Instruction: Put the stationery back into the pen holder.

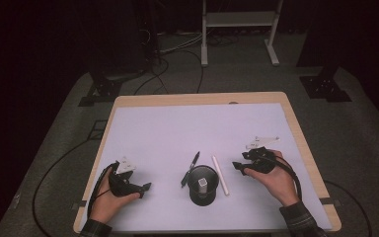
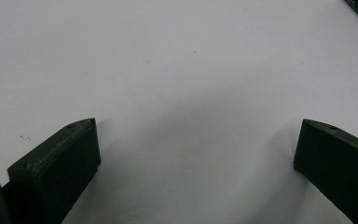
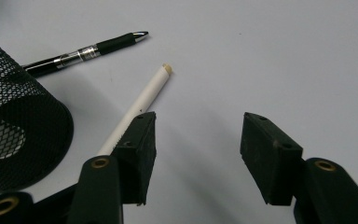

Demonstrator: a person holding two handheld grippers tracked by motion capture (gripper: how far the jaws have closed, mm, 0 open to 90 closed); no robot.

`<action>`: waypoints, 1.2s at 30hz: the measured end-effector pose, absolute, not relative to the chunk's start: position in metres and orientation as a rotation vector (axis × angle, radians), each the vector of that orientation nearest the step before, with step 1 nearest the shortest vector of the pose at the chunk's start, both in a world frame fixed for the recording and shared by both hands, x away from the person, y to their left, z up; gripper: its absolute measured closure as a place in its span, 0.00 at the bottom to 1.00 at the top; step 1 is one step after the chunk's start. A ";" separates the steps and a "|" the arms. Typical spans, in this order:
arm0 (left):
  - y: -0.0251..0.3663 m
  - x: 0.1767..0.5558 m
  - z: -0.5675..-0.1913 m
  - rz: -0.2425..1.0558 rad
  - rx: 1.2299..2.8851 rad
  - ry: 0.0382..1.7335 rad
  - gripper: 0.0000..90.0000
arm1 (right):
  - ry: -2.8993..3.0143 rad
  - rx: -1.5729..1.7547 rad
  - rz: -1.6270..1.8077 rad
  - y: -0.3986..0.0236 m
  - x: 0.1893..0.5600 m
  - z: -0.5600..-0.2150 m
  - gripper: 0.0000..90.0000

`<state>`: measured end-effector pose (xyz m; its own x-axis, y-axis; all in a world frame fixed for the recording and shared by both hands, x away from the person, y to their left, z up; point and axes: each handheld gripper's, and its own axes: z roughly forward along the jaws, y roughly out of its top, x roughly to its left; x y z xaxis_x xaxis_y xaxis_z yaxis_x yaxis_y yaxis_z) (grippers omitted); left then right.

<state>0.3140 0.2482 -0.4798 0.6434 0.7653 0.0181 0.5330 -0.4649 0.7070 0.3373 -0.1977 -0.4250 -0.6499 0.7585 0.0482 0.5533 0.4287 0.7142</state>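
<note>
The right hand-held gripper (image 1: 240, 167) hovered low over the pale-topped, wood-edged counter (image 1: 177, 128), its jaws standing partly apart with nothing between them; in the right gripper view (image 3: 196, 156) one jaw overlapped the lower part of the slim white cylindrical stick (image 3: 140, 105), though contact could not be told. That white stick (image 1: 221, 175) lay flat on the counter, just to the right of the black wire-mesh cylindrical pen cup (image 1: 202, 183), which stood upright near the front middle of the counter, between the two hands. A black pen with a silver band (image 1: 191, 167) lay on the cup's far-left side, its rear end hidden behind the mesh wall in the right gripper view (image 3: 86, 50). The pen cup (image 3: 18, 126) stood close beside the gripper's jaw, crowding that side of the stick. The left hand-held gripper (image 1: 143, 188) rested well apart, near the front left of the counter, jaws wide open over bare surface (image 2: 196, 140), holding nothing. Dark cables (image 1: 153, 69) trailed across the grey floor beyond.
</note>
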 end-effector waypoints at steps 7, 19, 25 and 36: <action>0.248 0.314 -0.480 0.439 2.180 1.006 0.00 | 2.413 1.127 1.050 -0.189 0.343 -0.424 0.51; 0.248 0.314 -0.480 0.438 2.179 1.007 0.00 | 2.448 1.096 1.064 -0.169 0.354 -0.424 0.55; 0.248 0.314 -0.480 0.438 2.179 1.006 0.00 | 2.463 1.094 1.057 -0.160 0.360 -0.427 0.56; 0.248 0.314 -0.480 0.438 2.179 1.006 0.00 | 2.505 1.101 1.030 -0.145 0.371 -0.436 0.59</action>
